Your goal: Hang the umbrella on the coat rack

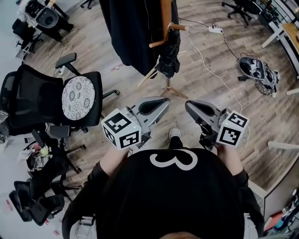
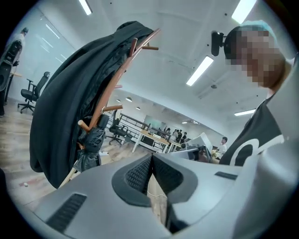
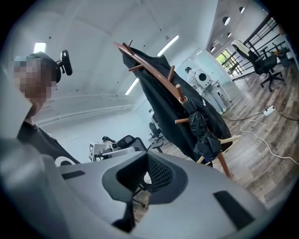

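Note:
A black folded umbrella [image 1: 169, 53] hangs by its strap from a peg of the wooden coat rack [image 1: 166, 14], just in front of a black coat [image 1: 131, 32]. Both grippers are held close to my chest, well short of the rack. My left gripper [image 1: 165, 101] is shut with nothing between its jaws, and my right gripper [image 1: 188, 105] looks shut and empty too. The left gripper view has its closed jaws [image 2: 152, 158] low, with the umbrella [image 2: 91, 144] and rack [image 2: 122, 70] to the left. In the right gripper view the gripper [image 3: 147, 156] points left of the umbrella [image 3: 201, 128].
An office chair [image 1: 77, 98] with a patterned cushion stands at the left, with bags and clutter below it. A power strip [image 1: 215, 29] and white cable run across the wood floor behind the rack. A tangle of gear [image 1: 254, 70] lies at the right, near a desk [image 1: 289, 28].

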`<control>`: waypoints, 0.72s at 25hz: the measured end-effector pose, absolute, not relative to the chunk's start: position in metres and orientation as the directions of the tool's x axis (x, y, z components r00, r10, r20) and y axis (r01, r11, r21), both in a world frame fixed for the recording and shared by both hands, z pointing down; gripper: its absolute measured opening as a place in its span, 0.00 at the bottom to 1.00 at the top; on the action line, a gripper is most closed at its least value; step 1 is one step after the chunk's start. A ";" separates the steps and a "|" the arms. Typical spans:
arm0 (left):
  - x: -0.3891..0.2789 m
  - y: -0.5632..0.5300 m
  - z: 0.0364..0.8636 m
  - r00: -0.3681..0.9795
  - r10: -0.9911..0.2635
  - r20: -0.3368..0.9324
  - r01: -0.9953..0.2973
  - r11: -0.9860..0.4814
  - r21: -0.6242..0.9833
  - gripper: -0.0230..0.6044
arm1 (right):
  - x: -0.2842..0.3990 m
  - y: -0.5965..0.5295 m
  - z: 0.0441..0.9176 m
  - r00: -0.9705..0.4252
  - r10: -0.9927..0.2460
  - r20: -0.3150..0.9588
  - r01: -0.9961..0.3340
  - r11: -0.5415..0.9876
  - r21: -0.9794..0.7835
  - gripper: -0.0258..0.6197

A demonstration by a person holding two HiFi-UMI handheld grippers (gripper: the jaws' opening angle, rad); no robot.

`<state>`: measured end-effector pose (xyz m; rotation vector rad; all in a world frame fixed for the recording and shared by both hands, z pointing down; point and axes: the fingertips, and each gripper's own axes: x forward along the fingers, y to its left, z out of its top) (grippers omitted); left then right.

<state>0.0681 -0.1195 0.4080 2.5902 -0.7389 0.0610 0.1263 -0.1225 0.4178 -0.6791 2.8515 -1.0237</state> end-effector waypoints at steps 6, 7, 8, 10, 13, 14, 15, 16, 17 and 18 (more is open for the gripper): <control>0.058 -0.062 0.372 0.875 -0.457 0.159 -0.482 -0.794 0.370 0.06 | 0.110 -0.072 0.381 -0.900 -0.430 0.075 -0.395 0.730 -0.558 0.08; 0.057 -0.053 0.368 0.877 -0.454 0.155 -0.478 -0.799 0.364 0.06 | 0.107 -0.063 0.374 -0.900 -0.432 0.062 -0.393 0.739 -0.548 0.08; 0.055 -0.043 0.363 0.880 -0.450 0.151 -0.473 -0.806 0.356 0.06 | 0.104 -0.054 0.369 -0.899 -0.435 0.051 -0.392 0.747 -0.537 0.08; 0.052 -0.026 0.357 0.882 -0.447 0.147 -0.470 -0.815 0.340 0.06 | 0.098 -0.037 0.360 -0.899 -0.436 0.038 -0.390 0.760 -0.519 0.08; 0.046 -0.007 0.349 0.873 -0.462 0.155 -0.487 -0.815 0.312 0.06 | 0.091 -0.018 0.350 -0.902 -0.430 0.033 -0.387 0.775 -0.499 0.08; 0.043 -0.004 0.348 0.868 -0.471 0.159 -0.497 -0.814 0.301 0.06 | 0.089 -0.013 0.347 -0.903 -0.428 0.031 -0.386 0.780 -0.493 0.08; 0.041 0.000 0.346 0.863 -0.479 0.162 -0.505 -0.813 0.290 0.06 | 0.087 -0.008 0.345 -0.904 -0.426 0.030 -0.385 0.784 -0.487 0.08; 0.040 0.003 0.346 0.860 -0.484 0.162 -0.511 -0.812 0.282 0.06 | 0.085 -0.003 0.343 -0.905 -0.424 0.029 -0.384 0.787 -0.483 0.08; 0.038 0.007 0.345 0.858 -0.488 0.162 -0.514 -0.812 0.277 0.06 | 0.084 0.002 0.342 -0.906 -0.422 0.027 -0.382 0.790 -0.479 0.08; 0.038 0.010 0.345 0.857 -0.490 0.161 -0.516 -0.812 0.273 0.06 | 0.083 0.006 0.340 -0.907 -0.421 0.026 -0.381 0.792 -0.477 0.08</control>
